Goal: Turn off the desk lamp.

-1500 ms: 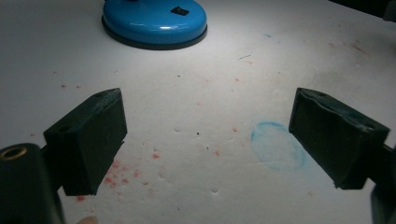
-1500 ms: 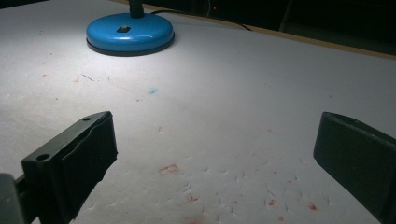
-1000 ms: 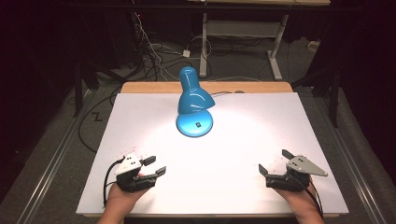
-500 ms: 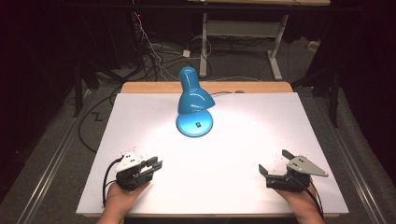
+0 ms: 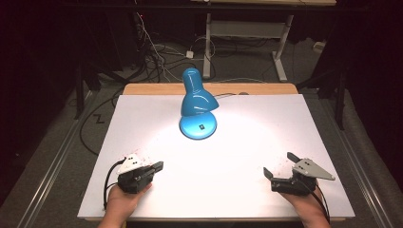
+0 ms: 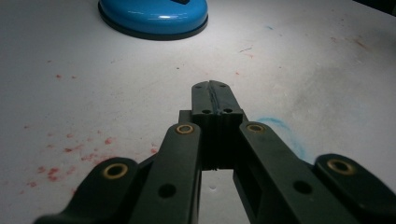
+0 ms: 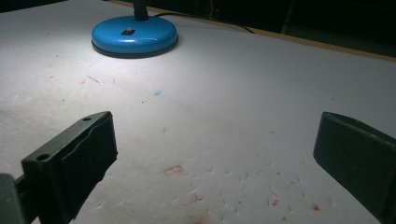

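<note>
Blue lamp [image 5: 198, 102] stands lit at the far middle of the white surface [image 5: 247, 156].
Left hand-held gripper [image 5: 159, 166] has just clenched on nothing; right hand-held gripper [image 5: 280, 164] gapes wide, released, both well apart from lamp.

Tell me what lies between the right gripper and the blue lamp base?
Nothing: in the right gripper view, bare white table with faint red specks stretches from the right gripper to the lamp base.

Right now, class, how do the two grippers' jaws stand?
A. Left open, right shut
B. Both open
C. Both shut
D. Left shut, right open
D: the left gripper has its jaws pressed together on nothing, while the right gripper has its jaws spread wide apart.
</note>
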Tool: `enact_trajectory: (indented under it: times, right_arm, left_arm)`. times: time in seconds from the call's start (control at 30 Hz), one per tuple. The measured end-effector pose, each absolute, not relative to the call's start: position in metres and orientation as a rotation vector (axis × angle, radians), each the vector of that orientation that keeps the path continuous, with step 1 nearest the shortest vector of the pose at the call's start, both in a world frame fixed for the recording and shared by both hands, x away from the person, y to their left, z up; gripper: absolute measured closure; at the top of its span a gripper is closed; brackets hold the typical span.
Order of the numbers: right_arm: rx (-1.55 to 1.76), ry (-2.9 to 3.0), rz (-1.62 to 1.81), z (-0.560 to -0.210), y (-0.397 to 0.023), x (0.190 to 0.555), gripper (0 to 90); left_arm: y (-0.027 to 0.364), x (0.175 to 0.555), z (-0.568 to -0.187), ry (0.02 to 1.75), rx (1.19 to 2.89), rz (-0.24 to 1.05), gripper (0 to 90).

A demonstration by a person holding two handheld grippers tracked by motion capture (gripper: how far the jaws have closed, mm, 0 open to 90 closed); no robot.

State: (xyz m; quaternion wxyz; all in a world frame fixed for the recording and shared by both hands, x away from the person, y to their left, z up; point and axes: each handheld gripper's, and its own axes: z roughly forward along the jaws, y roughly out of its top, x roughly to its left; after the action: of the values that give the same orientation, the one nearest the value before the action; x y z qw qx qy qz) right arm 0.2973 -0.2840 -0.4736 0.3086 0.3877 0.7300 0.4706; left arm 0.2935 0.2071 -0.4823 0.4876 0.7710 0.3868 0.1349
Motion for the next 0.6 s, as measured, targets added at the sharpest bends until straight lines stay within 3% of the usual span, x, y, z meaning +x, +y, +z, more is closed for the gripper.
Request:
enact_trajectory:
  times: [0.6]
  right_arm:
    - [1.013, 1.930, 1.253, -0.473, -0.282, 0.295, 0.4]
  left_arm:
    - [0.193, 0.304, -0.460, 0.922, 1.852, 0.235, 88.0]
